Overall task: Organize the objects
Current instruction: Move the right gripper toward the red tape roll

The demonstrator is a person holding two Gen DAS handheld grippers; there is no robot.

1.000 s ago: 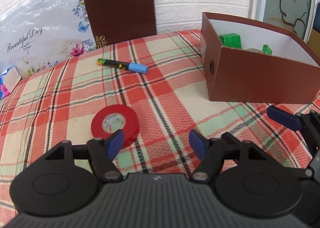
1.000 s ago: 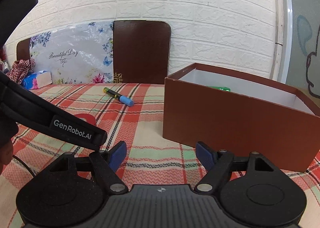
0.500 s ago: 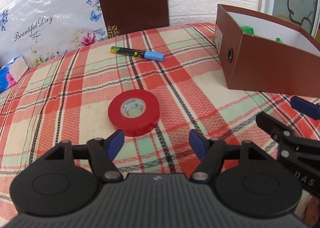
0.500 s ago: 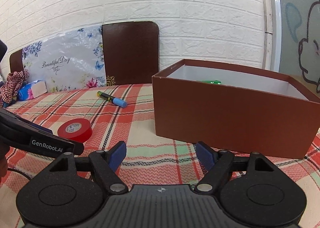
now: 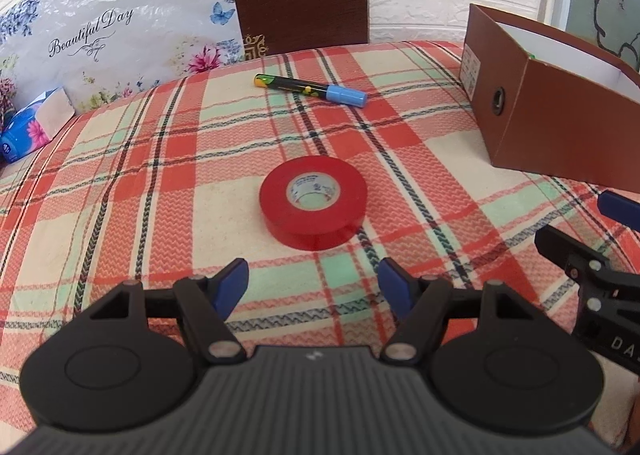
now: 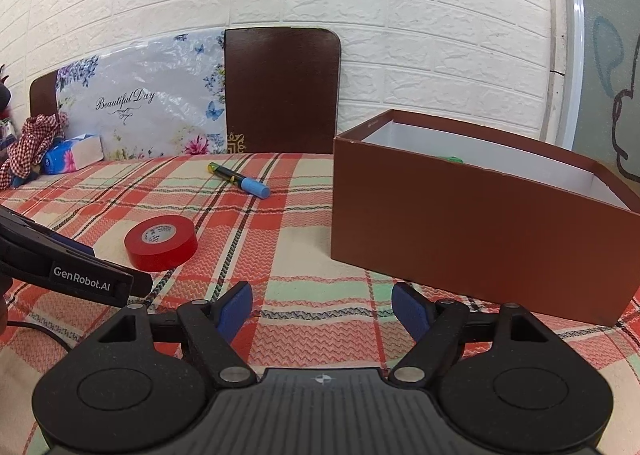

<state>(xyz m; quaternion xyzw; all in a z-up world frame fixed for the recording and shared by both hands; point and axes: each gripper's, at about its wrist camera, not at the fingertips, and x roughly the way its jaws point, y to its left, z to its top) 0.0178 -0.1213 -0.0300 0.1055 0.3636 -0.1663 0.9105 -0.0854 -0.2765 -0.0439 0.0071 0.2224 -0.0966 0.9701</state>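
A red tape roll (image 5: 313, 200) lies flat on the plaid cloth, just ahead of my open, empty left gripper (image 5: 313, 285). It also shows in the right wrist view (image 6: 161, 242). A black marker with a blue cap (image 5: 311, 89) lies farther back, also in the right wrist view (image 6: 238, 180). A brown open box (image 5: 552, 127) stands at the right, with something green inside (image 6: 452, 159). My right gripper (image 6: 326, 305) is open and empty, low over the cloth in front of the box (image 6: 476, 215).
A dark brown board (image 6: 282, 89) and a floral panel (image 6: 140, 103) lean on the white brick wall. A blue tissue pack (image 5: 30, 131) and a checked cloth (image 6: 28, 143) lie at the far left. The right gripper's fingers (image 5: 620, 207) show at the left view's right edge.
My left gripper has swung left and lined up on the red tape, which now sits centred between its fingers. The right gripper has drawn back a little from the box.
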